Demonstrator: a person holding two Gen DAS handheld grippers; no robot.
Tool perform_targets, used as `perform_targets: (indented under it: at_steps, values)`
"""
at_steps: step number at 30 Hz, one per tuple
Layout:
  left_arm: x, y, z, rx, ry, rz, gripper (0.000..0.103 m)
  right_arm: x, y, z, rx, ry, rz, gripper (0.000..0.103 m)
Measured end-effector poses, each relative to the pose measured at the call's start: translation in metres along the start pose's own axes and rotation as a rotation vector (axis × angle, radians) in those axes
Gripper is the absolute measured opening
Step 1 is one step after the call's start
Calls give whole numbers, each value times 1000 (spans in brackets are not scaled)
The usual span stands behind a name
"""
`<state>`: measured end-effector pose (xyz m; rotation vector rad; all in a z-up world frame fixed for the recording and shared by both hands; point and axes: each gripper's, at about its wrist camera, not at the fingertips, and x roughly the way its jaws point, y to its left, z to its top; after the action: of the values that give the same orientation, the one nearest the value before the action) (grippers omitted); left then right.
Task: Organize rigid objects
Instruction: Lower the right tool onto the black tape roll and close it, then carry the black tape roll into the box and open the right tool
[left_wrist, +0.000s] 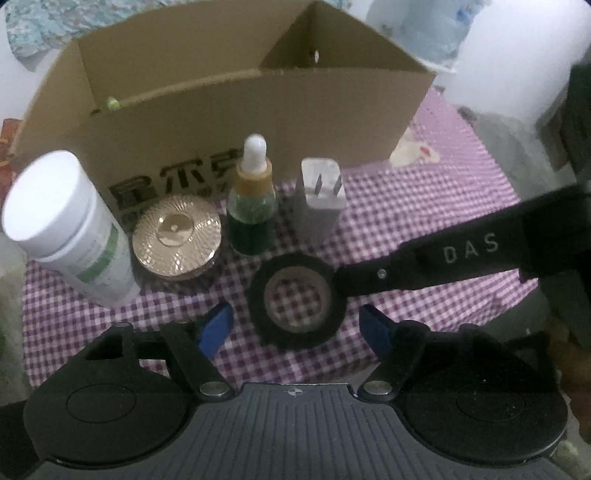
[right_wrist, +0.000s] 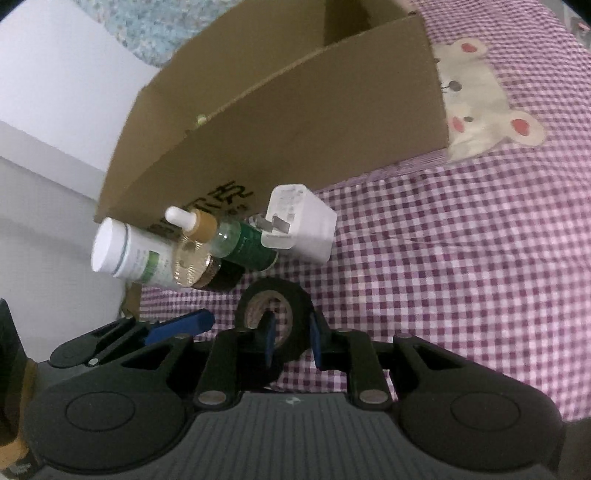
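Right gripper (right_wrist: 291, 341): jaws nearly together, pinching the tape roll's (right_wrist: 275, 321) wall, one pad inside the hole, one on the outer face. A sensible hold for a ring, since it gives a flat wall to clamp. The roll appears to rest on the checked cloth (right_wrist: 461, 277); whether it is lifted I cannot tell.

Left gripper (left_wrist: 295, 325): jaws spread wide, one blue pad (left_wrist: 216, 326) on either side of the tape, neither touching it. In the left view the right gripper's arm comes in from the right and meets the roll's rim. Judgement: the left hand is there to steady or take over, not yet gripping.

Taking the tape as landmark: just behind it stand the dropper bottle (left_wrist: 253, 206) and the white plug (left_wrist: 319, 199), prongs up. Behind and to the left sit the gold-lidded jar (left_wrist: 177, 238) and the white bottle (left_wrist: 66, 225). They form a row along the box's (left_wrist: 236, 110) front wall, probably staged for loading. The box is open-topped and divided; something small and green shows inside.
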<state>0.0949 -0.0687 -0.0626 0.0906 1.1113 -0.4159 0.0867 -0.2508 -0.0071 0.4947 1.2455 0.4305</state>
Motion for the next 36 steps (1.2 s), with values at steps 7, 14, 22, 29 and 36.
perform_targets:
  at_steps: [7, 14, 22, 29, 36]
  values:
    - [13, 3, -6, 12, 27, -7, 69, 22, 3, 2, -33, 26, -30, 22]
    - [20, -3, -2, 54, 8, 15, 69, 35, 9, 4, -65, 18, -38, 22]
    - [20, -5, -2, 32, -14, 33, 66, 48, 19, 3, -118, -3, -56, 22]
    - [15, -2, -3, 11, -28, 25, 66, 50, 23, 3, -137, -12, -73, 21]
    - [-6, -6, -3, 21, -64, 20, 66, 32, 21, 0, -118, -37, -78, 20]
